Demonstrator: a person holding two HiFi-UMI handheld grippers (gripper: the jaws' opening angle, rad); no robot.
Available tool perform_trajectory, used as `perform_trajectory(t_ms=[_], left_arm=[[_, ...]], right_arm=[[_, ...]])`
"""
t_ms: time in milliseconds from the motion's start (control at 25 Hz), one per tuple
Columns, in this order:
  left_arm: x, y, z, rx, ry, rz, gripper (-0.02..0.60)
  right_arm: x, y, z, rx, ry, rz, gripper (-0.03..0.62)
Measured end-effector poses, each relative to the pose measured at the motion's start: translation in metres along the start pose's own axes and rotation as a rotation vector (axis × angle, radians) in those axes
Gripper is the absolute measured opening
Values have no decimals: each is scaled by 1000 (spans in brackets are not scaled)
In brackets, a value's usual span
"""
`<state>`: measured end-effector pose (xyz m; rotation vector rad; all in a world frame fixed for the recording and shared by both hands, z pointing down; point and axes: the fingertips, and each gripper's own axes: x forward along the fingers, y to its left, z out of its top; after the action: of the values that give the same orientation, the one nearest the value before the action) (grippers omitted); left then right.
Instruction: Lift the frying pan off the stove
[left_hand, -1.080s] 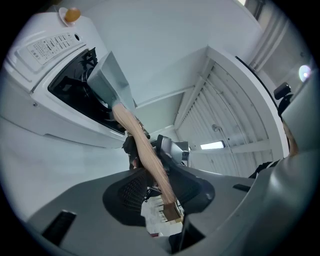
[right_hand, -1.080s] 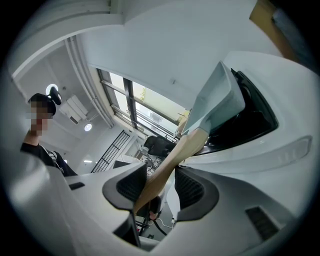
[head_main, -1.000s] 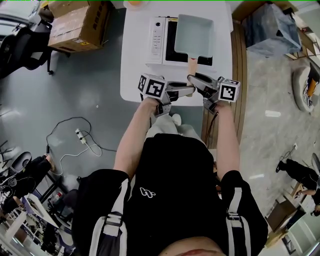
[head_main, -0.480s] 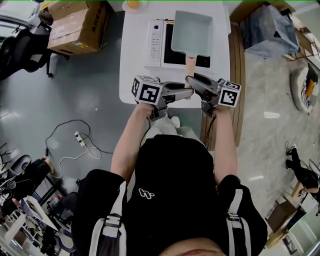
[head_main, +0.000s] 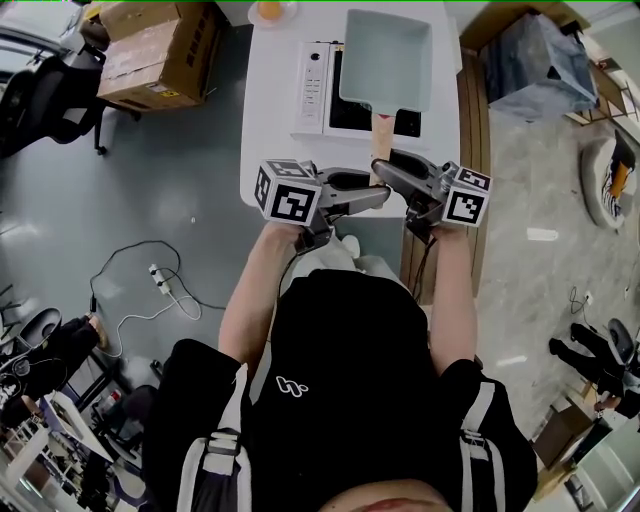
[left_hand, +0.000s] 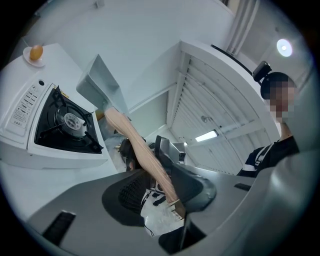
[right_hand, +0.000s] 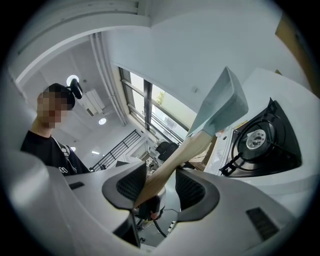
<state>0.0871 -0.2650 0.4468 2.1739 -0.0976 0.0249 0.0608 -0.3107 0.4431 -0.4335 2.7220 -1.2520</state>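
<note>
The head view is bright and even. The white table (head_main: 270, 120) shines so much that it looks washed out. Shadows on the grey floor (head_main: 180, 200) are soft. Both gripper views are round with black corners, and straight lines bend near the edges. A ceiling lamp (left_hand: 284, 47) glares in the left one. Daylight shows through a window (right_hand: 150, 107) in the right one, and the pan handle (right_hand: 170, 167) looks pale and bright.

In head view the frying pan (head_main: 386, 58) hides the burner of the stove (head_main: 316, 88).
</note>
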Motion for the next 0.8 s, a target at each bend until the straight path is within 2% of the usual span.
perform_trajectory(t_ms=[800], left_arm=[[-5,-9,-6,15,8,4,163]], right_arm=[[0,10,-5,1,-23,22,192]])
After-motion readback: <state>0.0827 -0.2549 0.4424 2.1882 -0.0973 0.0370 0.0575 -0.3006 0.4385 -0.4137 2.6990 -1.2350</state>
